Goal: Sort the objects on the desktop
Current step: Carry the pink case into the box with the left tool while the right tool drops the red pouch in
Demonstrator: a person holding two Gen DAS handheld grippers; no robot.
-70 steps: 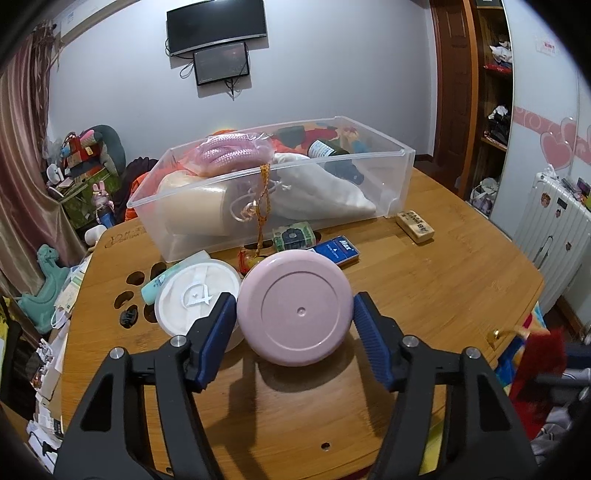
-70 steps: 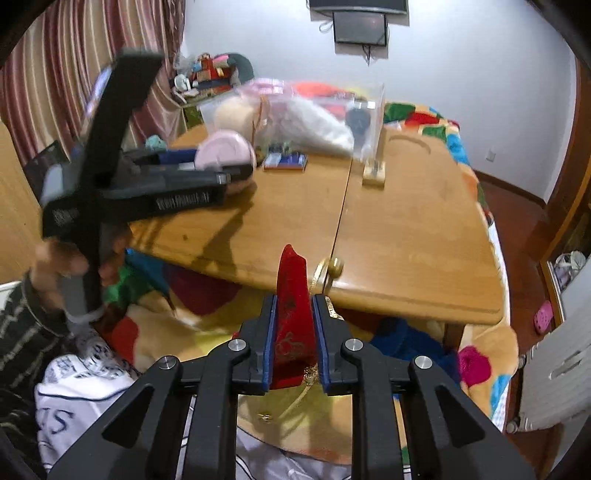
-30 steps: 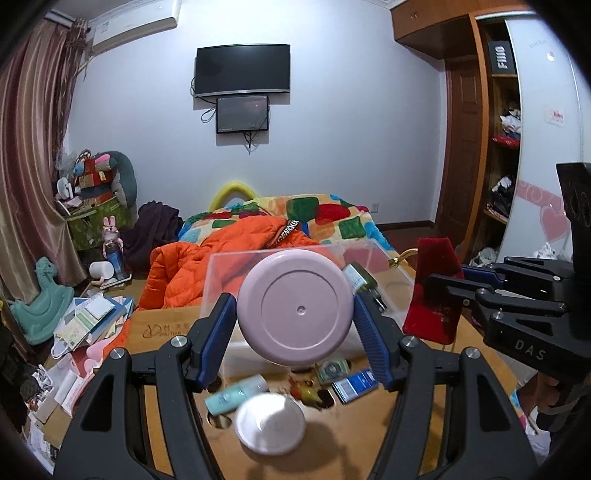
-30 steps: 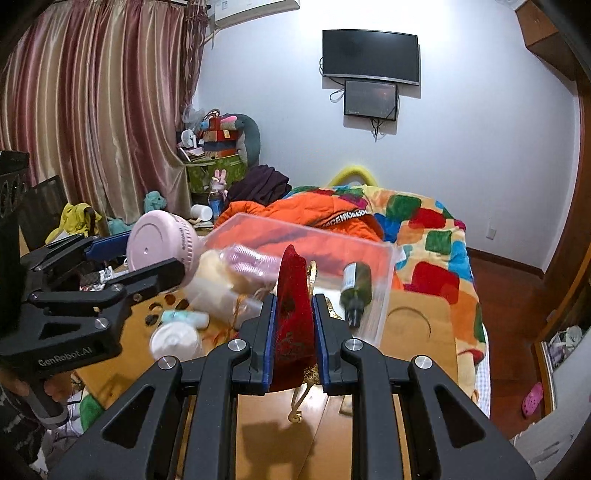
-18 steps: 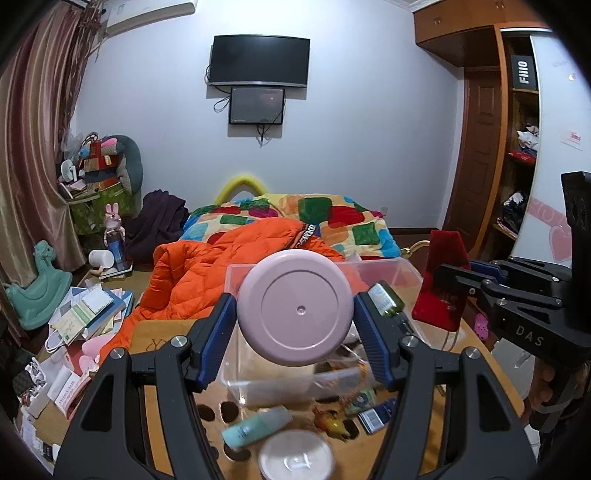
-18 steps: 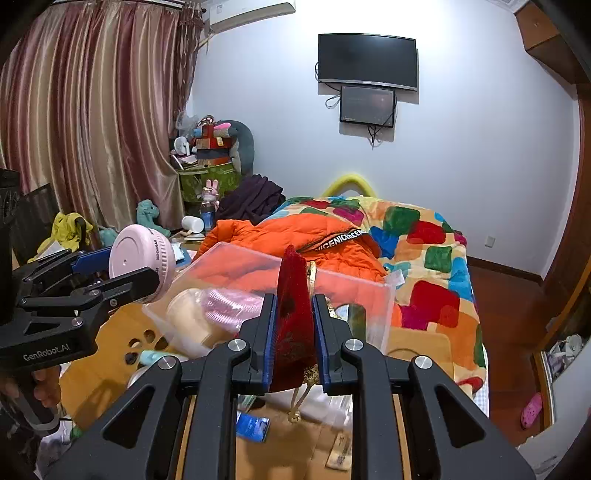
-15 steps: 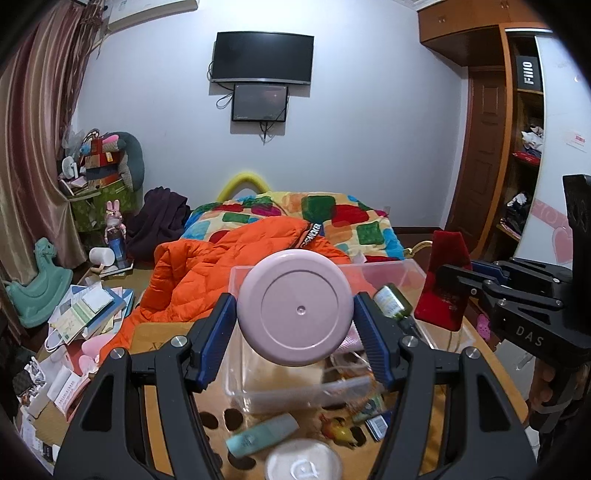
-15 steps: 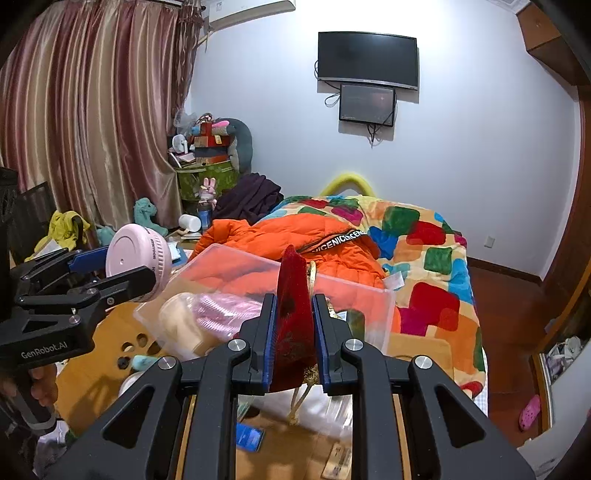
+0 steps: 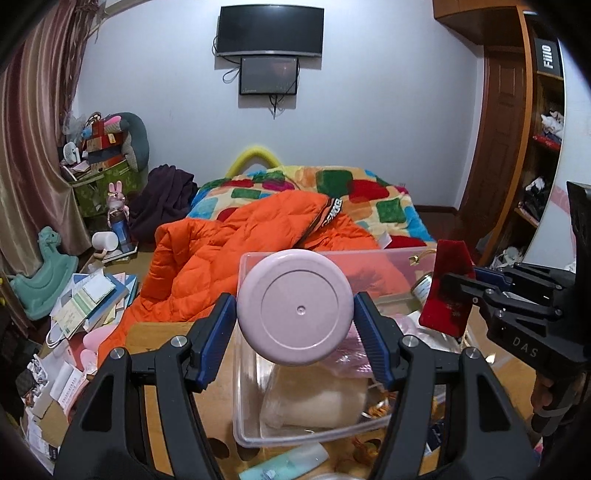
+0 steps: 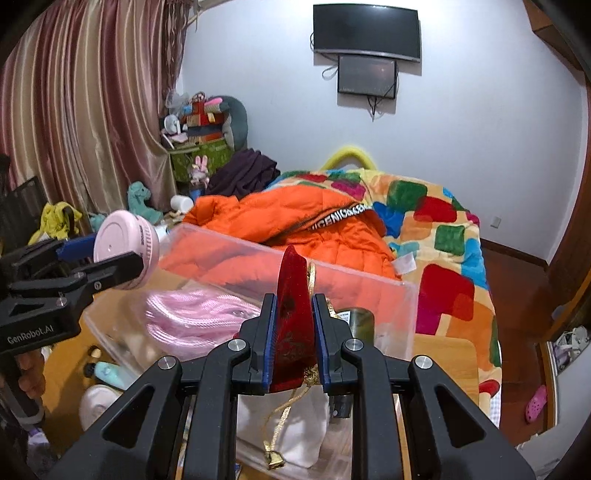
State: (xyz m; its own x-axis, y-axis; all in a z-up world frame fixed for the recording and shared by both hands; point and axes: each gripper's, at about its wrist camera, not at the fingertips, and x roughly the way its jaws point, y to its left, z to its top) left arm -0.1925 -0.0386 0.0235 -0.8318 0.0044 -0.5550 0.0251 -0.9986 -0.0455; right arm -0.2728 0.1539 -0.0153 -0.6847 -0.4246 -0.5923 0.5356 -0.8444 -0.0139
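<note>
Left gripper [image 9: 294,341]: my fingers [image 9: 218,334] clamp the rim of a round pink container [image 9: 293,307], flat face toward the camera. Right gripper [image 10: 293,341]: pads pinched tight on a red velvet pouch [image 10: 292,317], its gold cord [image 10: 280,417] and tassel hanging below. Both loads hang over the clear plastic bin [image 10: 369,280]: the pink one above the left end, the pouch above the right half.

How I'd do the drop, as I judge it:
- Bin is already crowded: pink cord bundle [image 10: 195,321], a beige wrapped item [image 9: 317,402], white cloth [image 10: 288,424], a dark bottle [image 10: 356,325]. I'd aim for gaps, not the pile tops.
- Bring each load below the rim before opening, so nothing bounces out.
- Lay the pink container flat; on edge it can roll.
- Make sure the tassel is inside the wall before I let go of the pouch, or the cord drapes over the near rim.
- The grippers are near each other, so release one at a time.

Wooden table [image 9: 166,332]: a teal tube [image 9: 284,465] and a white round lid [image 10: 98,406] lie off the bin's near left corner, unsorted. I can't tell what the small items by the near right corner are.

Beyond the far edge there's a bed with an orange jacket [image 9: 229,258] on a patchwork blanket [image 10: 436,221], a wall TV [image 9: 271,29], curtains on the left, and floor clutter.
</note>
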